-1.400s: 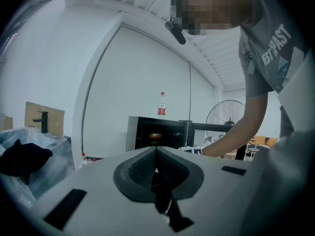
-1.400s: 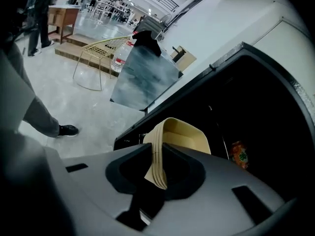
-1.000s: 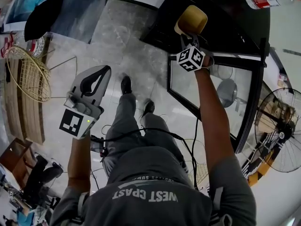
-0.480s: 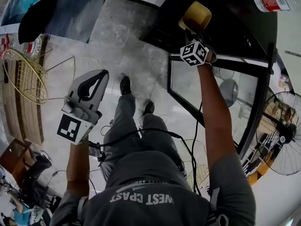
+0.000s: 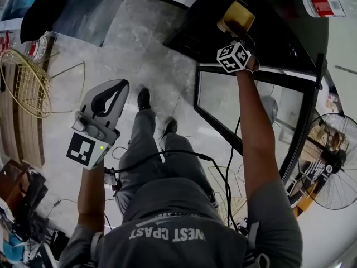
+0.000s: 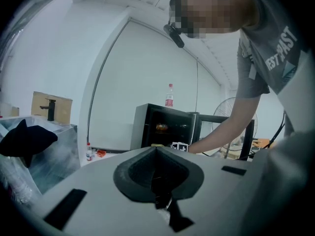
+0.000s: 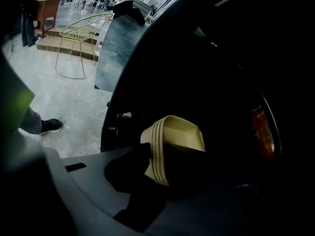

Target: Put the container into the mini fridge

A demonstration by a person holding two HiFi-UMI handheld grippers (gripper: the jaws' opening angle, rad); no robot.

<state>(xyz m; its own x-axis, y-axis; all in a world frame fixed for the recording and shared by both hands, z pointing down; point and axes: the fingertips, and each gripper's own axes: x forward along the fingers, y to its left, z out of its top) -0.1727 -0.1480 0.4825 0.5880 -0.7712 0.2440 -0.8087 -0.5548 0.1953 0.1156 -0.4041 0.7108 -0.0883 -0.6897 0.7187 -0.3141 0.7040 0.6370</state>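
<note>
Grey marbled floor [image 5: 139,43] surrounds a black mini fridge [image 5: 279,21] whose glass door [image 5: 251,110] stands swung open toward the person; a bottle [image 5: 323,4] lies on the fridge top.

The right gripper [image 5: 237,31] reaches into the dark cabinet with the beige container [image 5: 236,18]. In the right gripper view the container [image 7: 179,136] is tipped on edge, its ribbed rim standing between the jaws of the right gripper [image 7: 156,168]. The jaws are opening, and the pads appear to touch the rim on both sides. A dim reddish item [image 7: 260,129] sits deeper in the cabinet, to the right and apart from the container.

The left gripper [image 5: 111,94] hangs well to the side over the floor; the left gripper view shows the left gripper [image 6: 158,181] with jaws together and nothing between them.

Hazards, as judged from this state:
- The interior is too dark to show whether the container's base rests on a shelf. If it does not, the widening jaws would let the tilted container drop, roll or slide out of the doorway.
- A pad that drags on the rim during withdrawal could pull the container back out.
- A push deeper could knock the reddish item.
- The open door lies close beside the right forearm and could be bumped.
</note>
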